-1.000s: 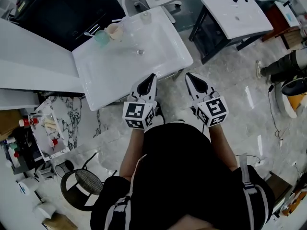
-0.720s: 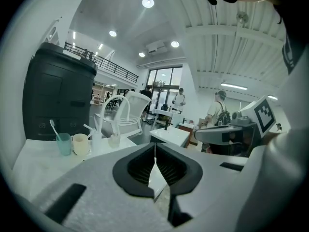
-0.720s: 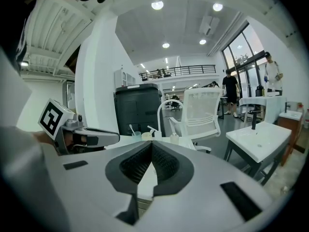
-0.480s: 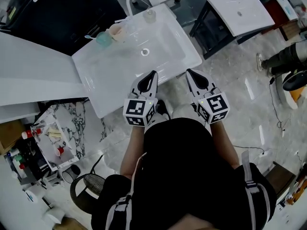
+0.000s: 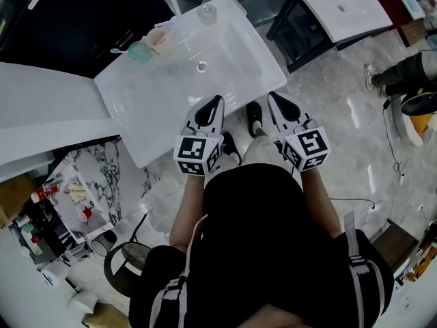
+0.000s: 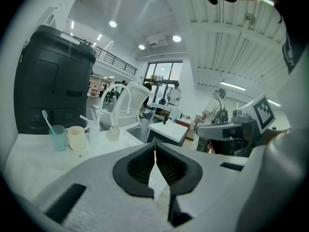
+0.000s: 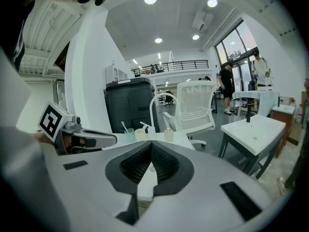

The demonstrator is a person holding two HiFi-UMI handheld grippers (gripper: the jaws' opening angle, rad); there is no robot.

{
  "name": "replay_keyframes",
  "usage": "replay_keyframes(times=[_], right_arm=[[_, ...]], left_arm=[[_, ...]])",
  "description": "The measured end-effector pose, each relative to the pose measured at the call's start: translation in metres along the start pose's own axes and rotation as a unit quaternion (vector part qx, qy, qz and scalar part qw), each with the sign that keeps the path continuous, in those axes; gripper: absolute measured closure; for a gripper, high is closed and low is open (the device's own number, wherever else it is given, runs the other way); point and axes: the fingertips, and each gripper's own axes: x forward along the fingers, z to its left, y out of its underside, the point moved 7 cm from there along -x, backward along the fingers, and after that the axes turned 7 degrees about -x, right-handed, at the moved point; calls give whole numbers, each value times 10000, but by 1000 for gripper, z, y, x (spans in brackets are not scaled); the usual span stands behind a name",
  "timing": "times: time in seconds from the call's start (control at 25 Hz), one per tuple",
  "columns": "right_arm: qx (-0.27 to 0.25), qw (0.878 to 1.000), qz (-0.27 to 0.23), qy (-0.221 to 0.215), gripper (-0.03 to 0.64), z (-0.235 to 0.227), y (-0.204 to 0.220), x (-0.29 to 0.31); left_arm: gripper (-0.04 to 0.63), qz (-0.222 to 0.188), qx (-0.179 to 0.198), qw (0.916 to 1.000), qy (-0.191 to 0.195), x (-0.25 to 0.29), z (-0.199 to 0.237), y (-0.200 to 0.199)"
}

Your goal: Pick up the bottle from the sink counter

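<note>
A white sink counter (image 5: 157,108) stands ahead of me. Along its far edge are a teal cup (image 5: 138,52), a beige cup (image 5: 158,39), a clear pump bottle (image 6: 93,131) and a small clear bottle (image 5: 207,12). The small bottle (image 7: 168,134) also shows in the right gripper view, past the jaws. My left gripper (image 5: 218,100) hovers at the counter's near edge, shut and empty. My right gripper (image 5: 272,96) is beside it over the floor, just off the counter's corner, also shut on nothing. Both are well short of the bottles.
A second white basin on a dark stand (image 5: 341,9) is at the upper right. A white chair (image 7: 195,105) and a big black bin (image 6: 53,81) stand behind the counter. A marble shelf with small items (image 5: 75,190) and a stool (image 5: 126,262) lie left. People stand at the right.
The person has stepped toward the sink counter, one shoe now showing between the grippers. Both grippers have come up to the counter's near edge and stay shut.
</note>
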Motion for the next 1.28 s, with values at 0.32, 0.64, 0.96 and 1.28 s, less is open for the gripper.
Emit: replay_keyframes(times=[0.32,0.64,0.96,1.28], right_arm=[[-65,9993,-130,-350,612,-32,-20,38],[-142,9959,-203,-865,612,-77,-39,78],[-216,9904,-189,-1354,612,-124,-48,114],[-243,9832,-36,-1807,612,-160,-39,137]], left_arm=[[575,-73,-25,9994,-337,30,11,-20],[575,-210,-83,9972,-716,73,9,-45],[575,-250,-122,9918,-1249,119,9,-56],[575,-309,-252,9856,-1646,155,4,-54]])
